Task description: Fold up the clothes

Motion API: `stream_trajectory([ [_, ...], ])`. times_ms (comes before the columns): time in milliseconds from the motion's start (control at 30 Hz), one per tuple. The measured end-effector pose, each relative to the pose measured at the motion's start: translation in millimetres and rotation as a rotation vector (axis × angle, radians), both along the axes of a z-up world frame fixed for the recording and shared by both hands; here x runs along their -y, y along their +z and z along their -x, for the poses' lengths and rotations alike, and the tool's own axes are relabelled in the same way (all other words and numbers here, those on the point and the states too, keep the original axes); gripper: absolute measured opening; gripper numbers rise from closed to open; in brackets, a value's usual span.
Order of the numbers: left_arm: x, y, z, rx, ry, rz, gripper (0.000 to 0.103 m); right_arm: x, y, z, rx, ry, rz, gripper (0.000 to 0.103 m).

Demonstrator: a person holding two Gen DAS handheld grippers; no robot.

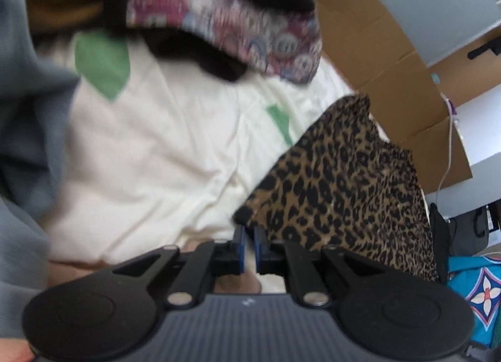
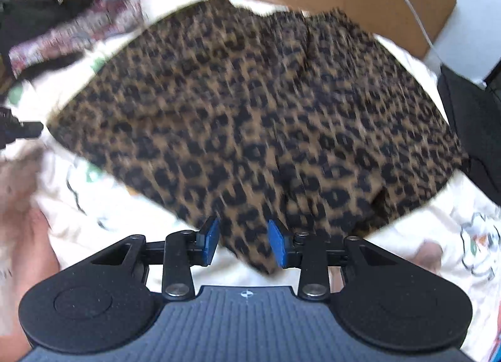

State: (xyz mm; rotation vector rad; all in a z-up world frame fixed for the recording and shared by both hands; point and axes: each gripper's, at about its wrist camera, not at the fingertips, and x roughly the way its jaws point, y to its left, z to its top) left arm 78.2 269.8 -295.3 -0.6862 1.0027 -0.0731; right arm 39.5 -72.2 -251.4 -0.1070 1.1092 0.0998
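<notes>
Leopard-print garment (image 2: 250, 105) is spread across a cream bedsheet (image 1: 150, 155), one corner reaching the left gripper (image 1: 249, 241), whose fingers are nearly together; whether cloth is pinched there cannot be told. The near edge is straddled by the right gripper (image 2: 242, 238), its blue pads (image 2: 209, 238) apart. A compact, roughly rectangular shape is shown, fitting either a fold partly made or one being flattened. A heap of mixed clothes (image 1: 219, 11) is seen unfolded behind, so more work is judged to remain.
</notes>
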Motion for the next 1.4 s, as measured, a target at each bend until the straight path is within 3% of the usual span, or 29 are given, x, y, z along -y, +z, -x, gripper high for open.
stream_trajectory([
  [133, 3, 9, -10, 0.049, 0.006, -0.011, 0.007, -10, -2, -21, 0.039, 0.02, -0.007, 0.042],
  [433, 39, -1, -31, 0.037, -0.05, -0.067, 0.008, -8, -29, -68, 0.056, -0.028, -0.017, 0.041],
  [533, 41, -11, -30, 0.009, -0.043, -0.062, 0.008, 3, -45, -76, 0.02, -0.057, 0.005, 0.041],
  [667, 43, -23, -24, -0.035, -0.039, -0.068, 0.008, 28, -77, -71, -0.099, -0.138, -0.026, 0.041],
  [800, 48, -21, -15, -0.032, -0.055, -0.075, 0.008, 36, -77, -54, -0.081, -0.133, -0.031, 0.041],
  [1133, 35, -2, -11, 0.034, 0.026, -0.136, 0.011, 46, -74, -38, -0.122, -0.146, -0.012, 0.041],
  [1233, 28, -4, -15, 0.016, 0.059, -0.15, 0.021, 49, -66, -37, -0.177, -0.176, -0.03, 0.041],
  [1400, 21, -10, -11, -0.012, 0.076, -0.146, 0.022, 52, -36, -44, -0.249, -0.122, -0.055, 0.041],
])
